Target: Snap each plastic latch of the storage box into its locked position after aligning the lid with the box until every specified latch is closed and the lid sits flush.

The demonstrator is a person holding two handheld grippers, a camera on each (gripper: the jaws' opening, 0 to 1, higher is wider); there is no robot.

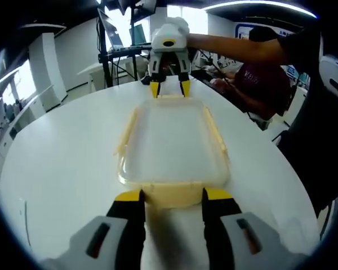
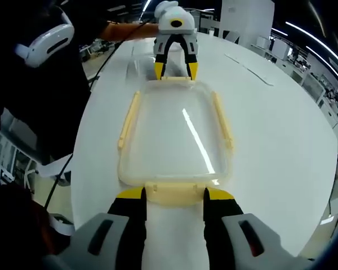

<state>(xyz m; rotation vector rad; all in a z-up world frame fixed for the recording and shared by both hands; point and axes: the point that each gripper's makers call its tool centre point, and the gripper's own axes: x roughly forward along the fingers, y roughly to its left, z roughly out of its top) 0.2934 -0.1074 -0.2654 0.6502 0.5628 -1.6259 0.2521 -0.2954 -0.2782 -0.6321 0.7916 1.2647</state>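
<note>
The storage box (image 1: pixel 172 154) lies mid-surface (image 1: pixel 62 163), lid (image 2: pixel 174 135) on. Left tool (image 1: pixel 172 197) and right tool (image 2: pixel 173 196), both wide, straddle the end latches (image 1: pixel 172 194). The box looks like light, slippery plastic; pressing each latch flap seems best.

Opposed close views from either end of the storage box (image 1: pixel 172 147), table (image 1: pixel 62 169) shared.

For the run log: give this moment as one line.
left tool: open at near end latch | right tool: open at opposite latch | lid: on box

One storage box (image 2: pixel 177 135) with one lid (image 1: pixel 172 140), four latches visible, between two grippers' open jaws, on one table (image 2: pixel 281 129).
</note>
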